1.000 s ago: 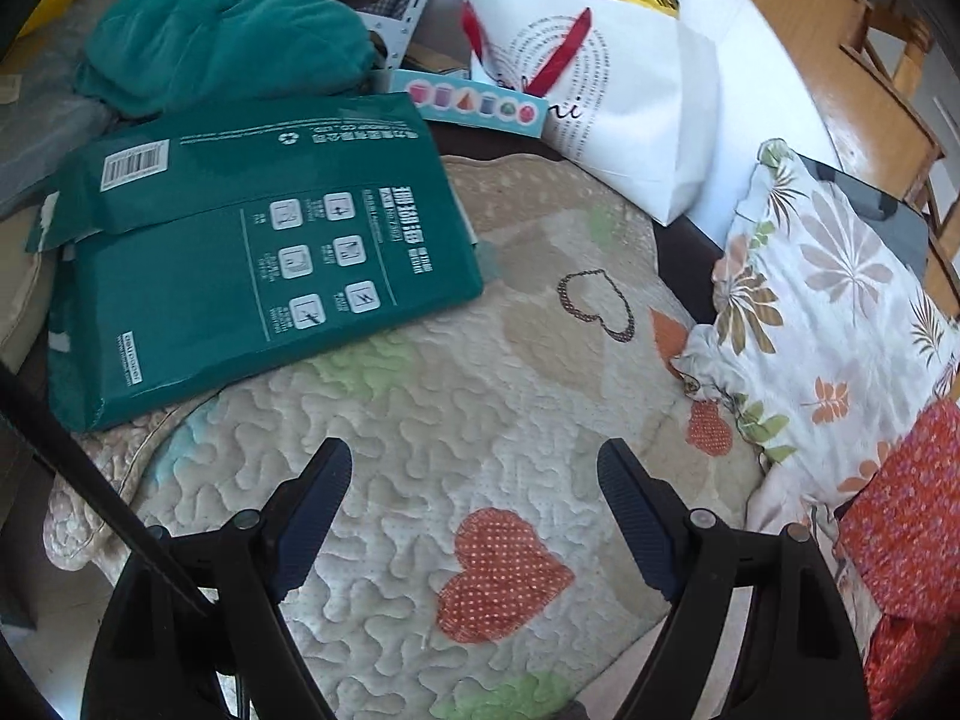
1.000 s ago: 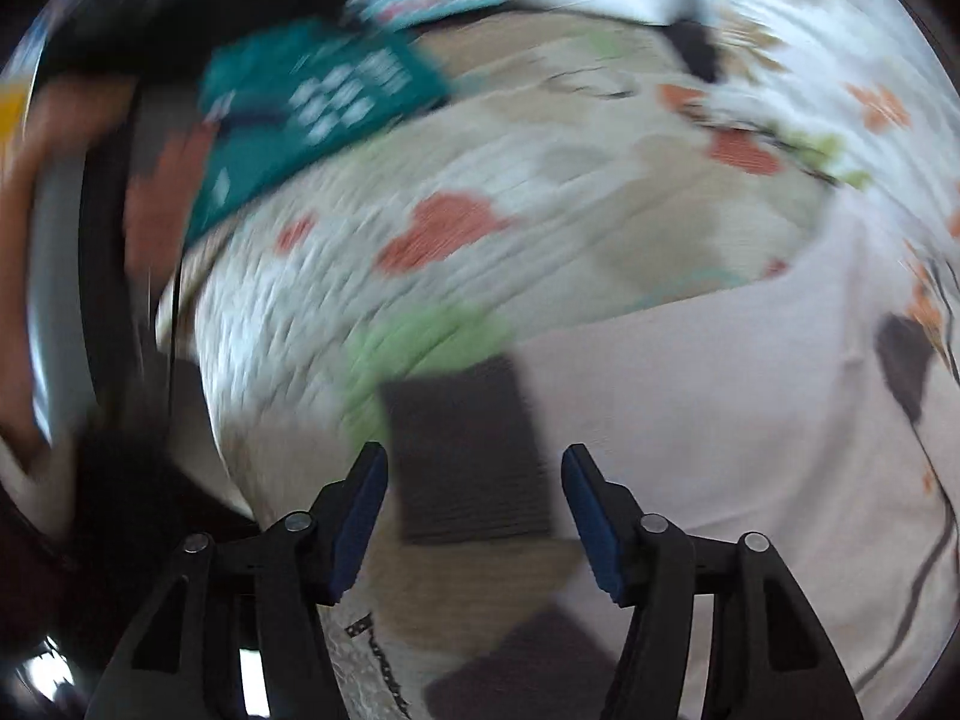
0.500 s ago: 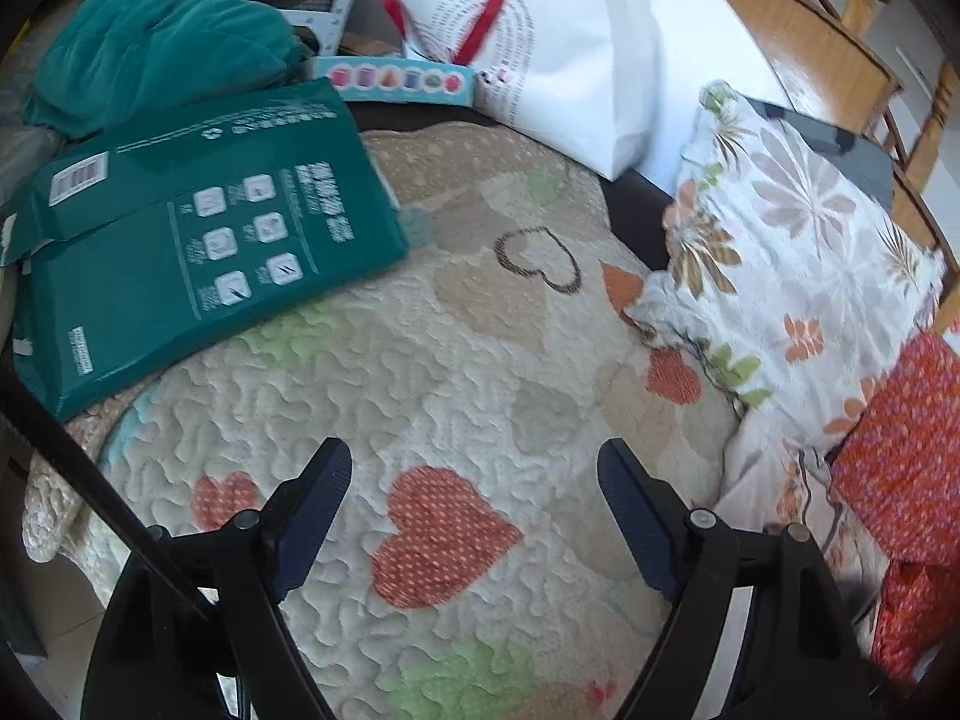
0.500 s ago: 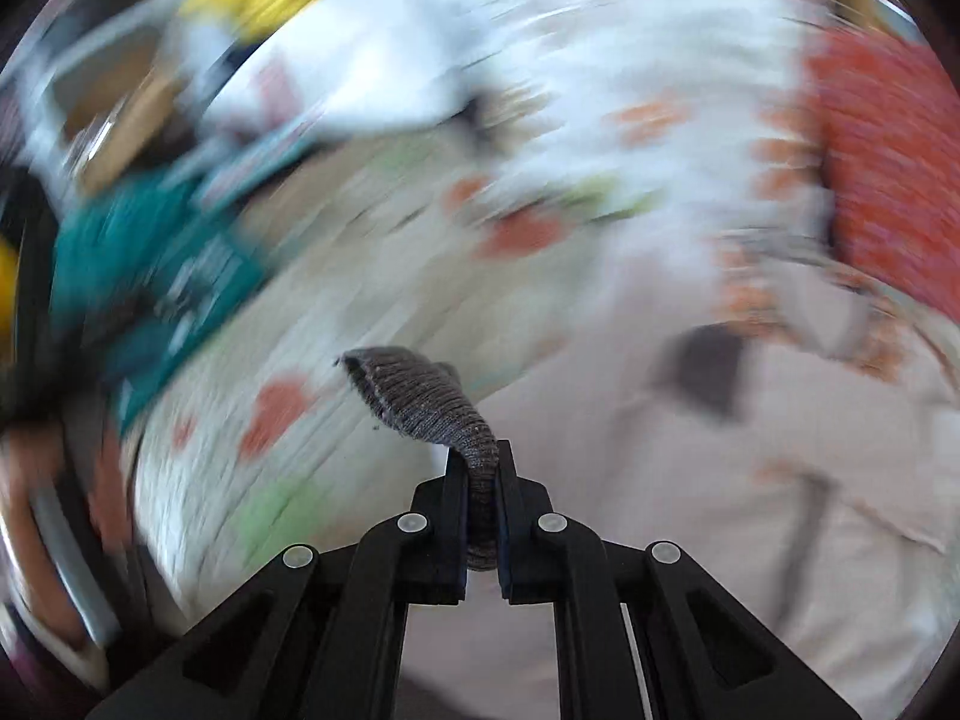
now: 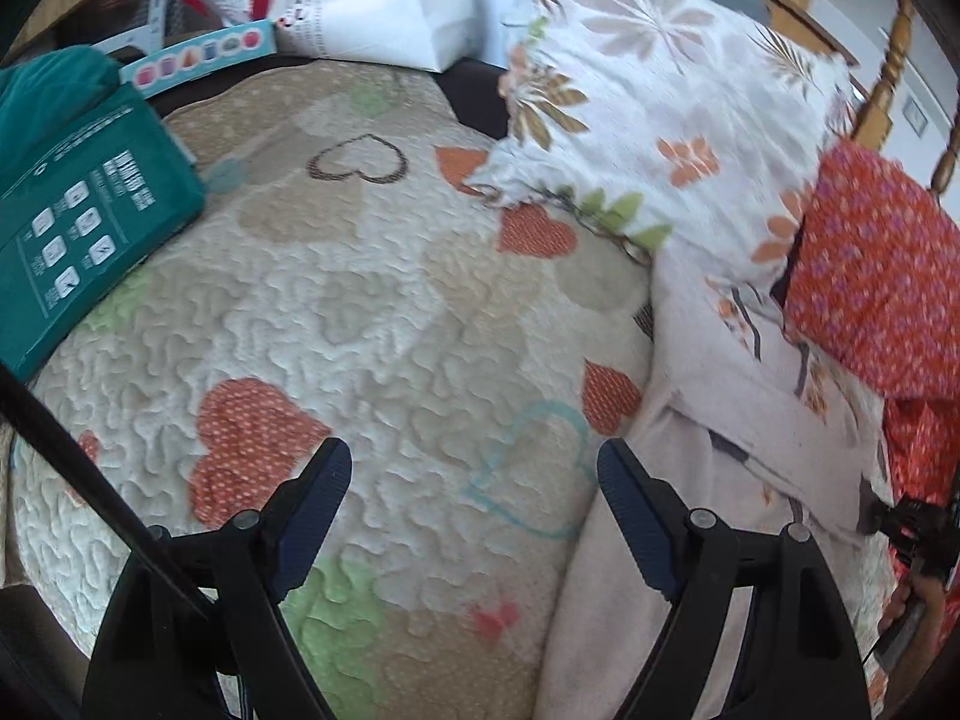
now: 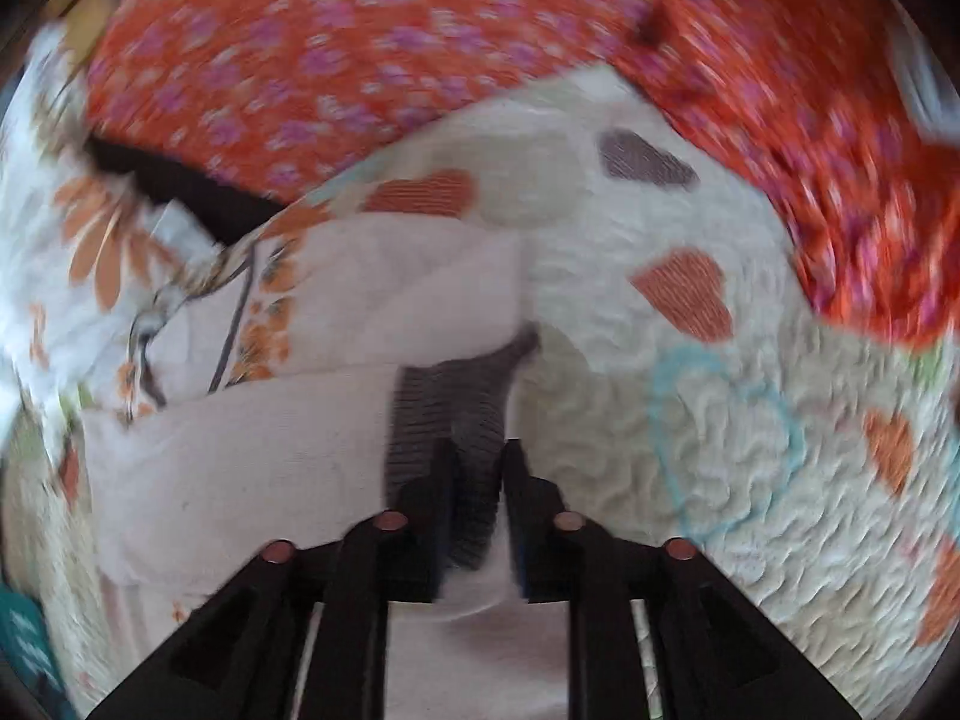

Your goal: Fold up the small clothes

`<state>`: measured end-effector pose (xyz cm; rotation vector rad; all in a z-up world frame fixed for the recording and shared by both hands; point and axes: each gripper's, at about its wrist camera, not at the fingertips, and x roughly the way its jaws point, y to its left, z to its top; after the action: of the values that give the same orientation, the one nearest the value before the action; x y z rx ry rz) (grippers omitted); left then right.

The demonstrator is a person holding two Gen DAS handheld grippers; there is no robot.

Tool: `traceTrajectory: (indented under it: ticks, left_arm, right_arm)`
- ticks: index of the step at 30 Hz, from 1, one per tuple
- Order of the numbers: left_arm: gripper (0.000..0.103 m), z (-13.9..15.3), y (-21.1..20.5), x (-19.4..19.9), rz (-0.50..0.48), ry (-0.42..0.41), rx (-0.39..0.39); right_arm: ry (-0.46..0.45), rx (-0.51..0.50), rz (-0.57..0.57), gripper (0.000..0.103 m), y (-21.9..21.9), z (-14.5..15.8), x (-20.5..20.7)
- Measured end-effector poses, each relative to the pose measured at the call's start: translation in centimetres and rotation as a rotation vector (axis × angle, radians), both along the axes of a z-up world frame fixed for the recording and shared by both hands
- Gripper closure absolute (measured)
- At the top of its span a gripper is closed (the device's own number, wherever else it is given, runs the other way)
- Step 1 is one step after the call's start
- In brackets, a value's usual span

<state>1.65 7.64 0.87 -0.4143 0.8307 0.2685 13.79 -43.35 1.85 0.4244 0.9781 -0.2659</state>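
Our right gripper (image 6: 477, 480) sits nearest, fingers (image 6: 429, 480) nearly together w/ the grey ribbed cuff (image 6: 450, 414) between them; blur keeps us from telling whether they actually pinch it. The cuff belongs to a pale garment (image 6: 240, 438) lying on the quilt (image 6: 690, 372). Its long axis runs away from us, up the frame, the far end tucked under a pale fold. The whole right view is smeared, so the garment's outline is hard to make out.

Our left gripper (image 5: 474, 498) hovers over the quilt w/ fingers (image 5: 318, 498) spread wide, nothing between them. The same pale garment lies at its right, edge cut off by the frame bottom. At far right the other gripper pokes in, mostly hidden.

Further off: floral pillow (image 5: 648, 90), red print cloth (image 5: 870, 276) beside it, partly out of frame. At left a green pack (image 5: 84, 222) w/ white icons; its writing is too small to read. Behind it a white bag (image 5: 384, 6) w/ red handles, print illegible, top cropped.
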Motion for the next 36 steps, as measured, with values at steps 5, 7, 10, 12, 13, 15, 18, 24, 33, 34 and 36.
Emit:
traceTrajectory:
  ticks: [5,7,10,12,13,15,18,24,33,34,36]
  left_arm:
    - [0.020,-0.6,-2.0,1.0,-0.092,0.034,0.005]
    - [0.020,-1.1,-2.7,1.1,-0.126,0.051,-0.005]
    - [0.020,-1.8,-3.4,1.2,-0.161,0.074,-0.044]
    - [0.020,-2.5,-3.8,1.2,-0.190,0.092,-0.076]
    - [0.020,-2.8,-4.0,1.1,-0.204,0.100,-0.089]
    - [0.020,-3.7,-4.5,0.9,-0.237,0.118,-0.128]
    - [0.022,-5.5,-4.9,0.5,-0.271,0.168,-0.237]
    - [0.026,-7.1,-5.9,-1.1,-0.274,0.179,-0.331]
    - [0.039,-7.8,-8.2,-4.7,-0.342,0.144,-0.376]
    - [0.039,-7.8,-8.2,-5.2,-0.337,0.134,-0.390]
    - [0.040,-8.0,-7.8,-5.9,-0.323,0.117,-0.437]
  right_arm:
    - [-0.022,0.005,0.021,0.055,-0.9,1.4,-3.7]
    - [0.003,0.009,0.058,0.055,-1.4,1.4,-5.6]
    - [0.030,0.039,0.098,0.055,-1.4,0.8,-8.7]
    - [0.044,0.076,0.122,0.055,-1.3,-0.1,-10.7]
    - [0.051,0.098,0.136,0.055,-1.2,-0.6,-12.0]
    - [0.060,0.137,0.157,0.055,-1.0,-1.5,-14.1]
    - [0.080,0.205,0.170,0.055,-0.7,-3.4,-16.9]
    - [0.005,0.242,0.153,0.049,-0.3,-4.3,-20.3]
    - [-0.059,0.417,0.232,0.047,-0.4,-5.0,-22.0]
    - [-0.062,0.482,0.240,0.047,-0.4,-5.5,-22.2]
    - [-0.071,0.537,0.242,0.047,-0.2,-6.0,-22.6]
